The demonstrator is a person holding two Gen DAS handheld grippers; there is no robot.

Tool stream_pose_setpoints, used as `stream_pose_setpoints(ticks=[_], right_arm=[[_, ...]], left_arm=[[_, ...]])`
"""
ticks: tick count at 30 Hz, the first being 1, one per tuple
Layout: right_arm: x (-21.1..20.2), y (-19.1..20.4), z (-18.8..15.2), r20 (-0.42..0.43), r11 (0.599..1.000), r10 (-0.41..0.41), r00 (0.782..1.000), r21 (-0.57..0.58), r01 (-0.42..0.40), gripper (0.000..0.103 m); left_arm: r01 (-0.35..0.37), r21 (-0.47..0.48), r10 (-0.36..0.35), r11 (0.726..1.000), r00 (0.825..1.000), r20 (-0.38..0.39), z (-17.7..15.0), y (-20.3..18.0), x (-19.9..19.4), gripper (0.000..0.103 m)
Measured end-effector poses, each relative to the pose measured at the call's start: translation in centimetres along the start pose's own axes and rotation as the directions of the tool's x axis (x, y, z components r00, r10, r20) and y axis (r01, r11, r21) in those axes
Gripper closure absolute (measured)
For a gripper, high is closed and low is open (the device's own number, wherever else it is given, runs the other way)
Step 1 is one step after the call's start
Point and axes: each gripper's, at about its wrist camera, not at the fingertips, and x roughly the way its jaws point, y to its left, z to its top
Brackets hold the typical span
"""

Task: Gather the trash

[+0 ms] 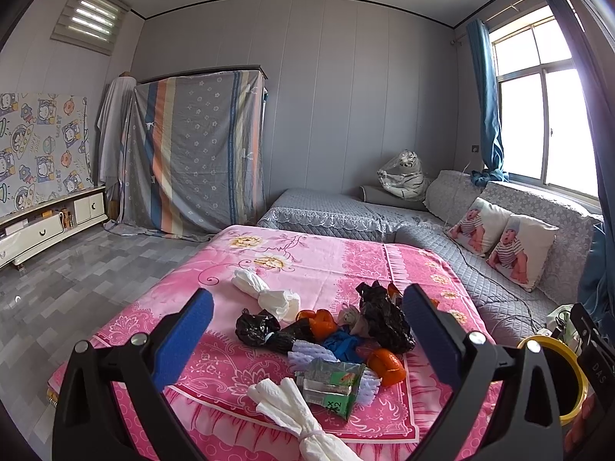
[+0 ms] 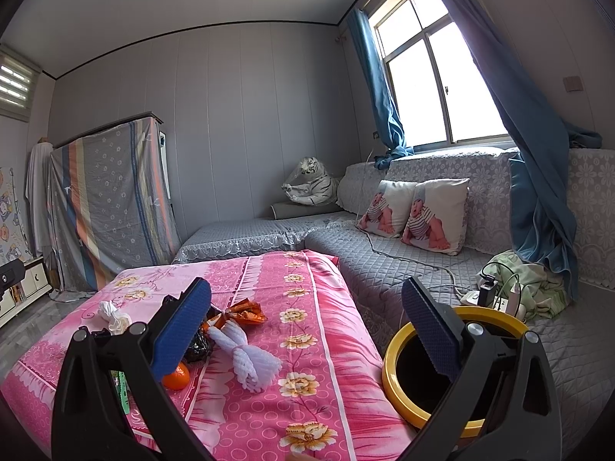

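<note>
The left gripper, black-framed with blue textured pads, is spread wide and holds nothing. Between its fingers in the left wrist view lies a heap of trash on a table draped in a pink floral cloth.

At the middle of the heap is a crumpled black plastic bag, with a smaller black crumpled bag to its left and a piece of orange peel between them. A crumpled blue scrap sits just below, and a second piece of orange peel lies toward the cloth's right side. Nearer the cloth's front edge lies a flattened green and silver foil packet, resting on white foam fruit netting. A twisted white tissue reaches the front edge, and another knotted white tissue lies farther back on the cloth.

The right gripper, of the same build, is also spread wide and empty. Its right finger hangs in front of a round yellow-rimmed bin with a black inside, which stands just off the table's right edge. On the cloth between its fingers lies a bundle of white foam netting, with an orange foil wrapper behind it and a small orange fruit beside the left finger.

A grey quilted sofa runs along the table's right and far sides, carrying two cushions printed with babies.
</note>
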Motion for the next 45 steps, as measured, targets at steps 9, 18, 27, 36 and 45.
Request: stream_pose_setpoints(ticks=[9, 18, 27, 36, 45], right_arm=[[0.03, 0.04, 0.01, -0.001, 1.0, 0.0, 1.0, 0.0, 0.0, 0.008], [0.02, 0.06, -0.05, -0.002, 1.0, 0.0, 1.0, 0.002, 0.0, 0.008], [0.03, -0.02, -0.02, -0.003, 1.0, 0.0, 1.0, 0.002, 0.0, 0.008], [-0.07, -0.03, 0.4, -0.003, 1.0, 0.0, 1.0, 0.002, 0.0, 0.008], [-0.04, -0.09, 0.15, -0.002, 1.0, 0.0, 1.0, 0.003, 0.0, 0.008]], left_arm=[[0.001, 0.0, -0.001, 1.0, 1.0, -0.002, -0.16, 0.1, 0.13, 0.008], [0.001, 0.0, -0.001, 1.0, 1.0, -0.003, -0.21, 0.08, 0.18, 0.008], [0.001, -0.001, -0.001, 1.0, 1.0, -0.004, -0.2, 0.11, 0.19, 0.008], [-0.002, -0.01, 0.002, 1.0, 1.0, -0.011, -0.4, 0.03, 0.28, 0.008], [-0.005, -0.02, 0.005, 1.0, 1.0, -0.014, -0.13, 0.09, 0.27, 0.008]])
